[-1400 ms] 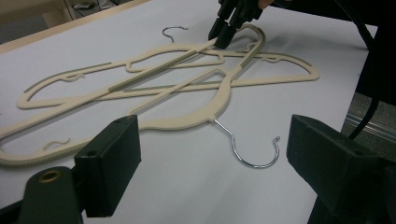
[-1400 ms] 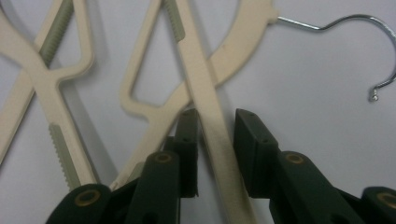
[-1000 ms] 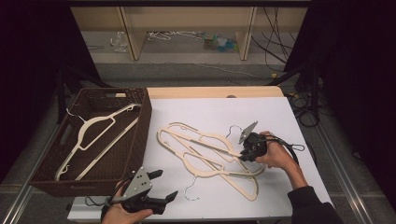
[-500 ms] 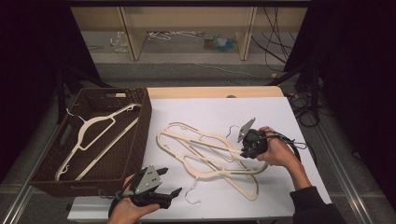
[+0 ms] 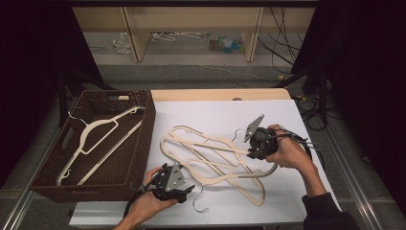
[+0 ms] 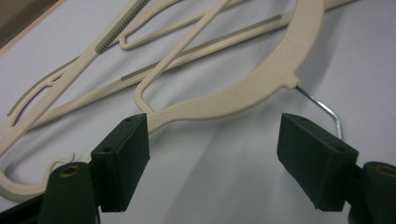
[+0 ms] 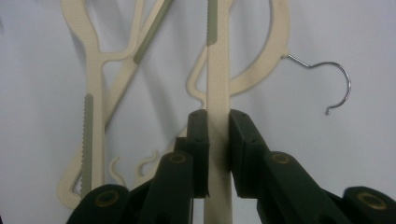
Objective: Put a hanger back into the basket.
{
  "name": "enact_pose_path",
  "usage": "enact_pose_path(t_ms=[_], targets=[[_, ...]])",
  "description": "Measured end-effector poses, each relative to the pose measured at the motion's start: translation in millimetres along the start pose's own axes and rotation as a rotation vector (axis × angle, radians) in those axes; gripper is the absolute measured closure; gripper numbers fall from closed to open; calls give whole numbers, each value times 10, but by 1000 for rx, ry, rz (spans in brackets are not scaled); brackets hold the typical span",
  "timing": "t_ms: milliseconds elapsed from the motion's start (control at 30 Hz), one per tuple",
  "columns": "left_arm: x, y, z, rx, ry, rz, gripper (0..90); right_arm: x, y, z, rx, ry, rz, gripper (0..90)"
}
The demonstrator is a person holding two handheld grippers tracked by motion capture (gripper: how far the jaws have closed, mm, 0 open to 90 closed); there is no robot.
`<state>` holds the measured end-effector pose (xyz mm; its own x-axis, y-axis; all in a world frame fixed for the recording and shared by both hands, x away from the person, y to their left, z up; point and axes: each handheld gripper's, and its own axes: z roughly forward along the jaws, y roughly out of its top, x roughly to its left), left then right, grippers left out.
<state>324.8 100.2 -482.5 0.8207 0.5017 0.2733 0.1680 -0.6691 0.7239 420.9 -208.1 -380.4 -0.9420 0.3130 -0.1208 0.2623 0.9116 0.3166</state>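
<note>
On the white sheet [image 5: 225, 108] covering the table, a tangle of cream plastic clothes hangers [image 5: 210, 158] lies between my two hands. Over the last second my left gripper [image 5: 184, 189] has slid in from the near edge toward the tangle; it now sits low, jaws spread wide, just short of the curved shoulder of the nearest cream hanger [image 6: 243, 93], beside its bent silver wire hook [image 5: 197, 201]. Nothing is between those jaws yet. My right gripper [image 7: 217, 149] has not moved: its jaws are clamped on the flat cream bar of one hanger [image 7: 218, 84], pinning it at the right side of the pile.

I read this as a two-handed lift about to begin: the right holds one end, the left is lining up for the neck or shoulder, with the load bound for the dark brown woven basket [image 5: 143, 139] on the left, where one cream hanger [image 5: 95, 139] already lies slantwise.

What stands in the way is the tangle itself. The hangers overlap and cross, ribbed grip strips and small notch hooks interlaced, so pulling one may drag the others. The basket's tall near wall stands between pile and goal. A second wire hook [image 7: 334, 84] curls out just beside the bar I hold.
</note>
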Motion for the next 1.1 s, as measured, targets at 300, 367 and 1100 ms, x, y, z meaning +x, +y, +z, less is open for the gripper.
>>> enact_pose_path(t_ms=[300, 367, 1100], targets=[[-47, 84, 151, 66, 88, 126, 257, -2, 7, -20, 4, 3, -2, 799], [-53, 100, 186, 73, 106, 136, 265, -1, 4, -21, 5, 7, 1, 798], [-90, 275, 6, -107, -165, 333, 650, -115, -260, 379, 25, 170, -17, 792]])
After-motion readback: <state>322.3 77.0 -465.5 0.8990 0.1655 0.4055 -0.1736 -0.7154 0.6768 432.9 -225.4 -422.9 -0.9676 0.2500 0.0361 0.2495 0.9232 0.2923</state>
